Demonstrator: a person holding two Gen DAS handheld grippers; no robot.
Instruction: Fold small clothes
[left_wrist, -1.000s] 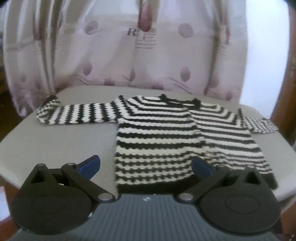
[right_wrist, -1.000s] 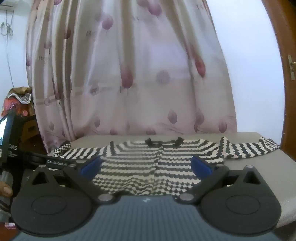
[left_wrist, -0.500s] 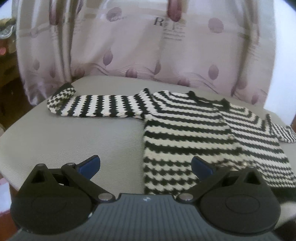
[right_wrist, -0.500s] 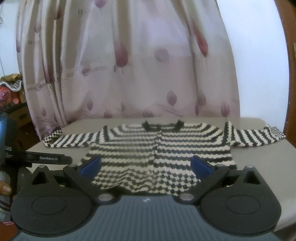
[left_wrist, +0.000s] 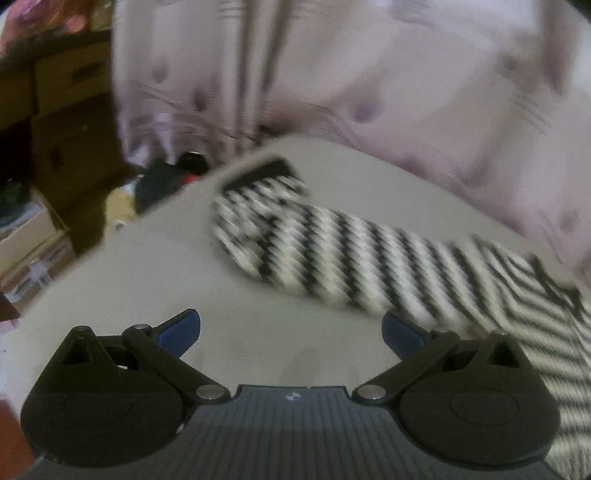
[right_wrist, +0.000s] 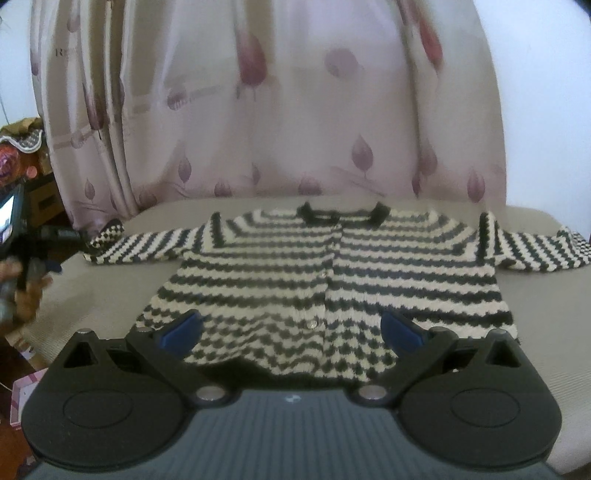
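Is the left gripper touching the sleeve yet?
Apart. In the left wrist view, bare table shows between the open left gripper and the sleeve, which lies ahead of its fingertips.

Left wrist view is smeared with motion blur: the sweater (left_wrist: 369, 266) runs off the right edge. Right wrist view: the right claw (right_wrist: 291, 332) hides the sweater's near hem.

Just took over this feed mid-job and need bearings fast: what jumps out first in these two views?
The black-and-white striped cardigan dominates, spread flat with both sleeves out on the grey table, before a pink leaf-print curtain. The left tongs hang open near its left sleeve, in a blurred view. The right tongs are open over the hem.
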